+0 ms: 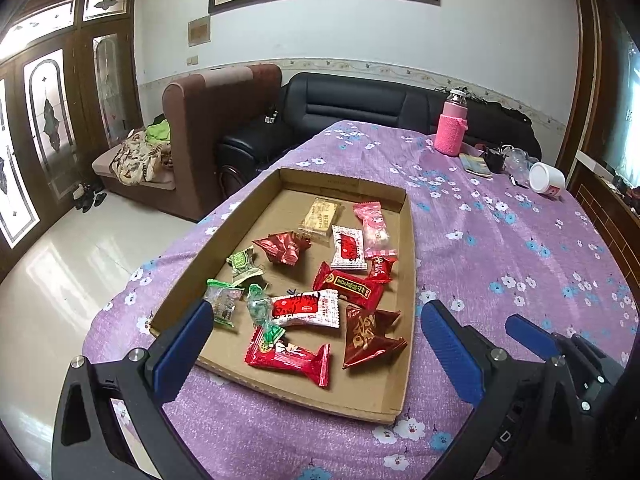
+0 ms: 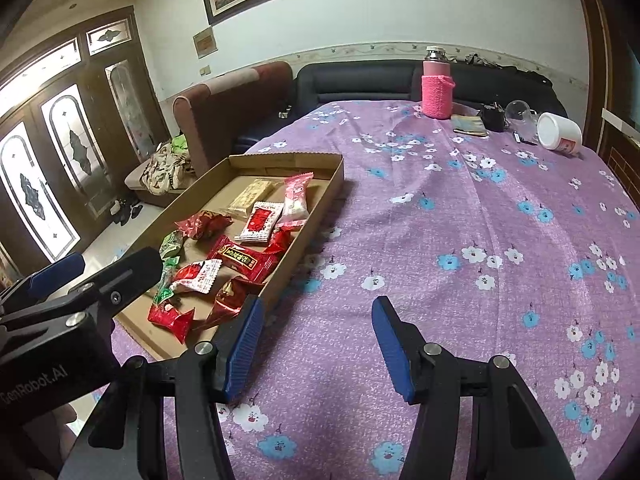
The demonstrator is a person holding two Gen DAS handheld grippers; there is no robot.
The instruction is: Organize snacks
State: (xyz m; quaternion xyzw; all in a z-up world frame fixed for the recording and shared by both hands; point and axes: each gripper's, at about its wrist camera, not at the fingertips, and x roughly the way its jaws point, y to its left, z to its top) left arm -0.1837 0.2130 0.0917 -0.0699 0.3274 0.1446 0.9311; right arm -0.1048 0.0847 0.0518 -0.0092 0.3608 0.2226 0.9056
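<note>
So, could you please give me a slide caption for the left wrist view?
Open left gripper hovering above a cardboard tray of wrapped snacks on a floral tablecloth.

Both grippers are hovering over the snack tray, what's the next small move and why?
Probably lower the left gripper onto the red-and-white packet just ahead of it: the jaws are open and empty, and the snacks still lie jumbled in the cardboard tray.
</note>
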